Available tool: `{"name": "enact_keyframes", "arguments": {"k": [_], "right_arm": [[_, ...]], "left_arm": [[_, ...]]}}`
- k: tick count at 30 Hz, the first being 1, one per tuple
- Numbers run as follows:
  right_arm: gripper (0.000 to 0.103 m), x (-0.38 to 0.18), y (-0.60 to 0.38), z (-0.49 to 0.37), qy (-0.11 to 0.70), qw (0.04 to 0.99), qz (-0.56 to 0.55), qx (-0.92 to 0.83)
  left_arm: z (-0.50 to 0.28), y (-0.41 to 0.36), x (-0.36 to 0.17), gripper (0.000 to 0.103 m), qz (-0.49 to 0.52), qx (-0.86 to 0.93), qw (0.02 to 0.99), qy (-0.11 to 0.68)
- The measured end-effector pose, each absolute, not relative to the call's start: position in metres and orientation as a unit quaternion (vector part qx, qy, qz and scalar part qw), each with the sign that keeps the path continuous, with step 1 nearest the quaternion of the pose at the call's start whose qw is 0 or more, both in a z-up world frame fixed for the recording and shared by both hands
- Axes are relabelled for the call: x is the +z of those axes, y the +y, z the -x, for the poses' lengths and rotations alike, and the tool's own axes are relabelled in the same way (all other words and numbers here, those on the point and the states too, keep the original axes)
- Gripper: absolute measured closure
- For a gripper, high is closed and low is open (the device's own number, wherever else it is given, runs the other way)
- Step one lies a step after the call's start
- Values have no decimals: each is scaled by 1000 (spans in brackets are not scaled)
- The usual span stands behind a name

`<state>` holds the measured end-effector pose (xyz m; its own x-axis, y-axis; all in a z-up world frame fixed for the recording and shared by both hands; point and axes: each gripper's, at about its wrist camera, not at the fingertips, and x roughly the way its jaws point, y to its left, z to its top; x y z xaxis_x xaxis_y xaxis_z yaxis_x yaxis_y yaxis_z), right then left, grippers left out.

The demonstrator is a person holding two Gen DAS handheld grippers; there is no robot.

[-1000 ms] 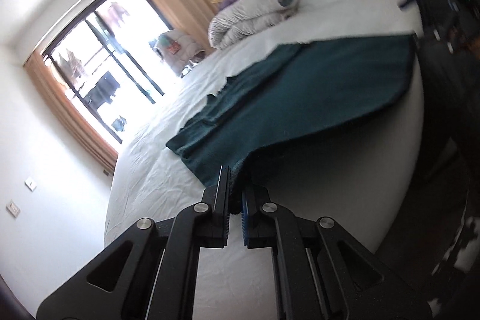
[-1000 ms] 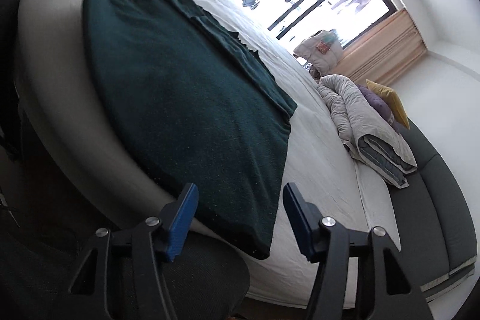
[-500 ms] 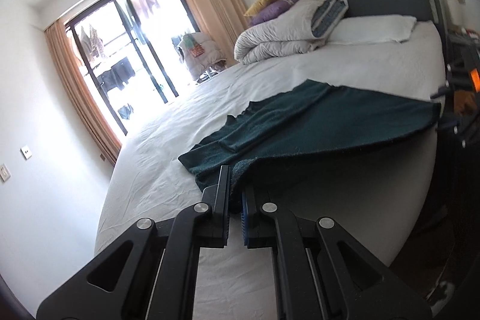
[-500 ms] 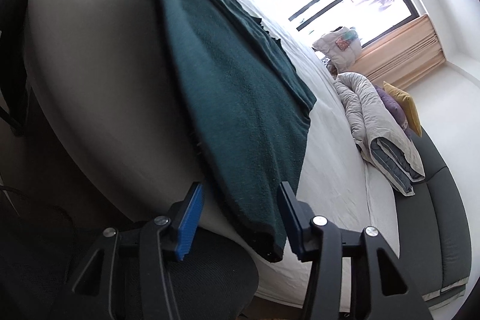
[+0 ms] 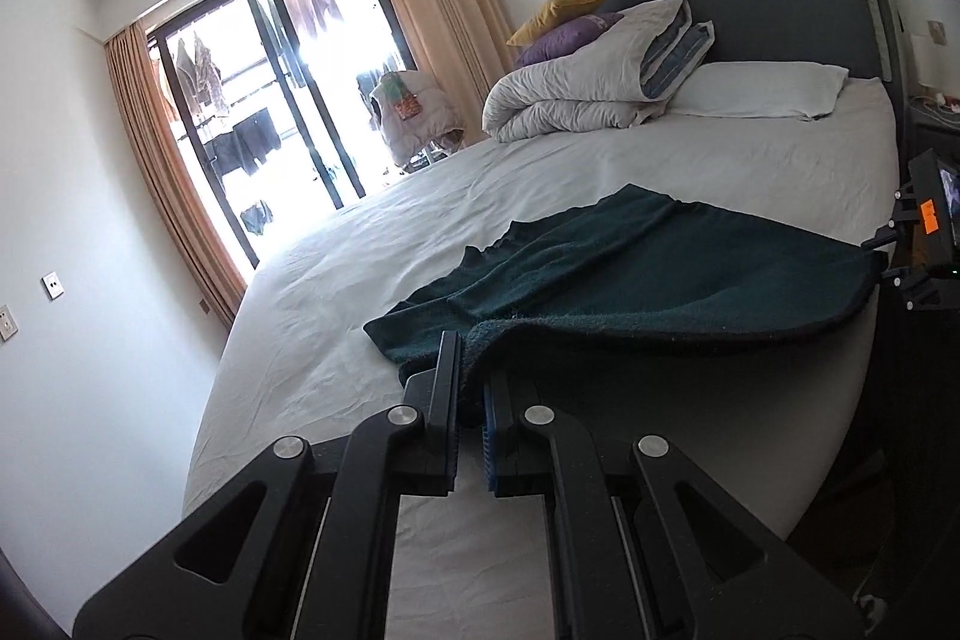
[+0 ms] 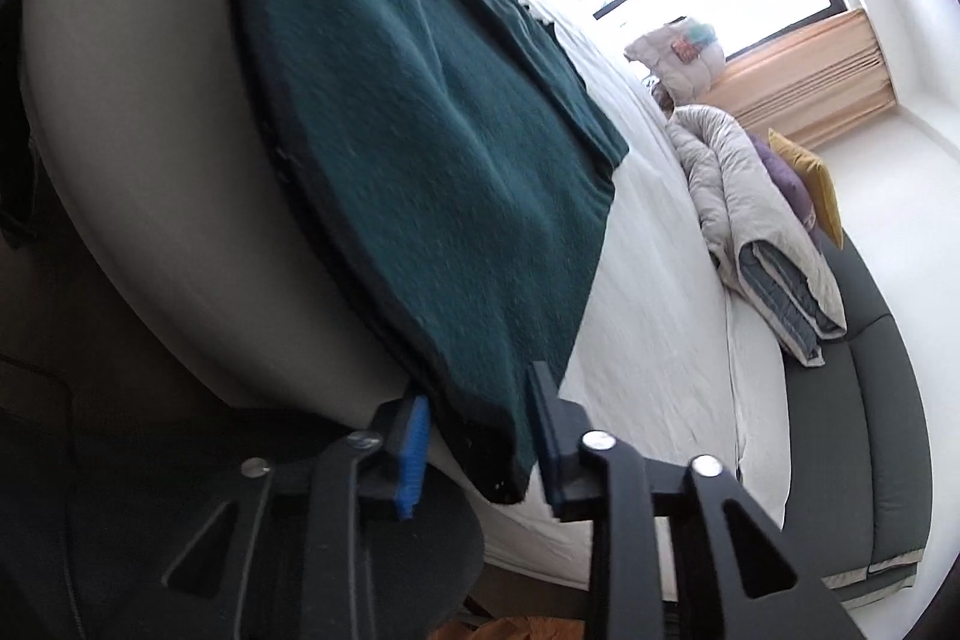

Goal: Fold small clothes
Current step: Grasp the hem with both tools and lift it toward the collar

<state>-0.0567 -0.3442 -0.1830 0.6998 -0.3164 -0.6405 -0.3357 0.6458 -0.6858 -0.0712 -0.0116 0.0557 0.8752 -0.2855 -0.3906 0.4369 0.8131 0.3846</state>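
Dark green garment [image 5: 648,274], knit-looking, lies spread on the white bed sheet [image 5: 372,292] near the foot edge of the bed, its near hem raised off the mattress so a shadowed gap shows beneath it. Left gripper [image 5: 471,388] is pressed together on one corner of that hem; the fabric bunches between the black fingers, with a strip of blue pad showing on the right-hand one. From this corner the hem runs taut across to the far corner at the right edge of the left wrist view, where part of the other device with an orange tag [image 5: 929,208] sits against it. In the right wrist view the same garment [image 6: 432,148] drapes toward the camera over the rounded mattress edge, and its dark-bound corner hangs between the fingers of the right gripper [image 6: 480,436]. Those jaws have just been closing, with the corner between them; the blue pads [image 6: 411,451] stand close on either side of the cloth, yet whether they already press on it cannot be told. At the head of the bed: a folded grey duvet [image 5: 588,82], a yellow cushion [image 5: 558,10] and a purple cushion [image 5: 564,37] against the dark headboard [image 5: 768,10], and a white pillow [image 5: 762,91] beside them. Beige curtains [image 5: 420,28] flank a bright balcony window [image 5: 282,100] with laundry hanging outside.
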Motion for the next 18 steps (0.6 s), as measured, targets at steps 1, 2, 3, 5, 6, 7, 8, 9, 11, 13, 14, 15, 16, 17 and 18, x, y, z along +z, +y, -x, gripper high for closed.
{"name": "enact_keyframes", "arguments": {"k": [1, 2, 3, 5, 6, 7, 8, 9, 11, 13, 14, 15, 16, 17, 18], "right_arm": [[79, -184, -346, 57, 389, 819, 422, 3], [81, -185, -347, 58, 392, 818, 421, 2], [83, -185, -349, 59, 394, 818, 419, 2], [89, -187, -352, 60, 399, 816, 419, 1], [95, -188, -353, 60, 401, 815, 419, 1], [96, -188, -353, 60, 402, 814, 419, 1], [98, -188, -354, 60, 402, 815, 419, 1], [98, -187, -354, 61, 399, 816, 418, 0], [99, -182, -357, 61, 388, 821, 418, -5], [99, -174, -362, 59, 379, 827, 415, -15], [99, -171, -365, 57, 375, 829, 414, -21], [99, -166, -369, 56, 372, 832, 412, -26], [99, -163, -371, 54, 369, 833, 410, -29], [99, -159, -374, 52, 365, 835, 410, -34], [99, -154, -376, 50, 362, 837, 409, -37]], "left_arm": [[72, -11, 54, 98, -239, -192, 938, 160], [73, -11, 53, 98, -240, -192, 938, 160], [75, -10, 51, 98, -241, -192, 938, 161], [76, -9, 48, 98, -243, -191, 937, 163], [75, -10, 46, 98, -246, -191, 936, 164], [75, -10, 44, 98, -249, -190, 935, 165], [76, -9, 42, 98, -252, -189, 935, 165], [77, -8, 40, 98, -254, -190, 934, 167], [80, -6, 35, 98, -259, -190, 932, 171], [80, -6, 29, 98, -264, -191, 929, 176], [82, -5, 25, 98, -268, -191, 927, 180], [84, -4, 21, 98, -271, -190, 925, 185], [85, -3, 17, 98, -274, -190, 924, 188], [87, -2, 13, 98, -276, -189, 922, 195], [88, 0, 9, 98, -276, -189, 921, 200]]}}
